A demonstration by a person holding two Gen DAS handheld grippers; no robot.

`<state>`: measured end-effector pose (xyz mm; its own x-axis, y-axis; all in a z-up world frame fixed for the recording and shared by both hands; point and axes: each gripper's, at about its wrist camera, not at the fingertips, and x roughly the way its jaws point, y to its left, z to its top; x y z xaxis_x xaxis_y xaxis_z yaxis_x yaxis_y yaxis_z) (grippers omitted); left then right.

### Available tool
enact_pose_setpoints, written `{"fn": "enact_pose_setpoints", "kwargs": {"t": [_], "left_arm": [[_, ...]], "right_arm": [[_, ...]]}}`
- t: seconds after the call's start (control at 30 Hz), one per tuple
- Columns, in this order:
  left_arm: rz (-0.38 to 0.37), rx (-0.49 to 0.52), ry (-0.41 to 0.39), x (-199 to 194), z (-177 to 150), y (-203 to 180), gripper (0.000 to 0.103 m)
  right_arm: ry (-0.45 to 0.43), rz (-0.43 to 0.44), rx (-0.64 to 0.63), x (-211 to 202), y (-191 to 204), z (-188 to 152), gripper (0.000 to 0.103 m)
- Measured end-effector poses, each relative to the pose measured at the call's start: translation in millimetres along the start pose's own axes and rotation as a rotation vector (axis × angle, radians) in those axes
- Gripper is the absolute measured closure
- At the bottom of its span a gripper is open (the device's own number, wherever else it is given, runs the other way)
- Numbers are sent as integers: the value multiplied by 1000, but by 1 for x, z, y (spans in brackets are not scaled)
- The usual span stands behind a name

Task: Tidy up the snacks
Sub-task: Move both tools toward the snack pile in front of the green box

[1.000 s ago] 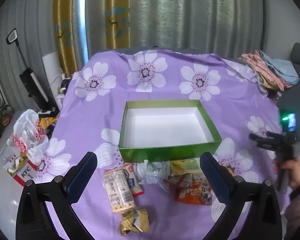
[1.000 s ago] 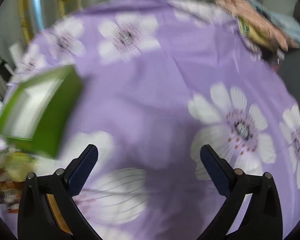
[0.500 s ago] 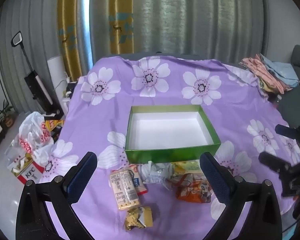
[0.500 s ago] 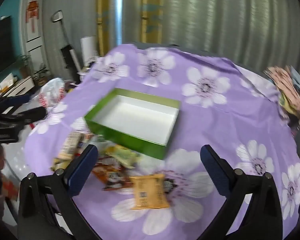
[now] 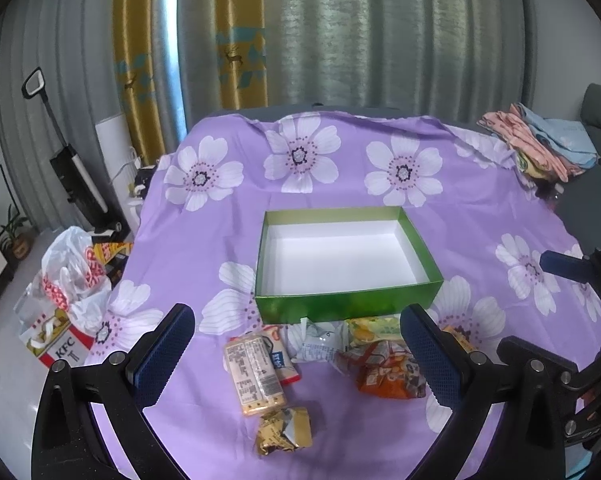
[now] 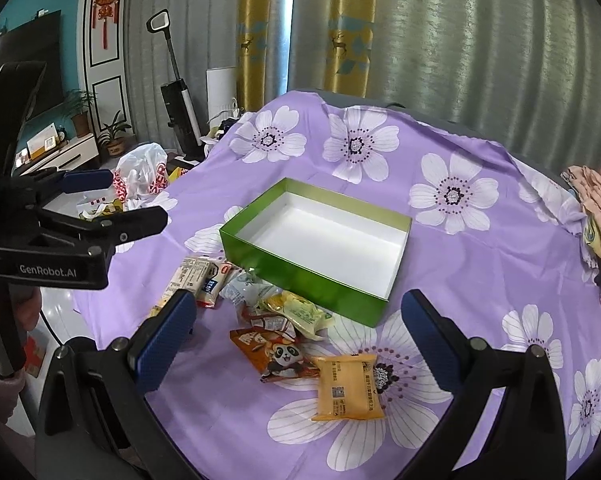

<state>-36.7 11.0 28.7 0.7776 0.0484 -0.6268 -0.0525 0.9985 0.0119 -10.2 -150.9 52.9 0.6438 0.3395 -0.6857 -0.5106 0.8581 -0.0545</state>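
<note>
An empty green box with a white inside sits mid-table; it also shows in the right wrist view. Several snack packs lie in front of it: a beige cracker pack, a gold wrapper, a white packet, an orange panda pack, a yellow-green pack and an orange-yellow pack. My left gripper is open and empty, above the snacks. My right gripper is open and empty, above the snacks.
A purple flowered cloth covers the table. Folded clothes lie at the far right corner. Plastic bags and a KFC box sit on the floor at left, with an upright vacuum behind.
My right gripper has swung left from the bare cloth to face the box and snacks. My left gripper has drawn back and risen slightly. Both stay open.
</note>
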Motion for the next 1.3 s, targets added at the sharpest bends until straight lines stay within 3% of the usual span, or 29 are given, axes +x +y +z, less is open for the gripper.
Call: {"fn": "enact_pose_setpoints", "kwargs": {"t": [1.3], "left_arm": [[-23,11,38,16,-4,-11,1]], "right_arm": [[30,18,20,1,-7,-8,0]]}}
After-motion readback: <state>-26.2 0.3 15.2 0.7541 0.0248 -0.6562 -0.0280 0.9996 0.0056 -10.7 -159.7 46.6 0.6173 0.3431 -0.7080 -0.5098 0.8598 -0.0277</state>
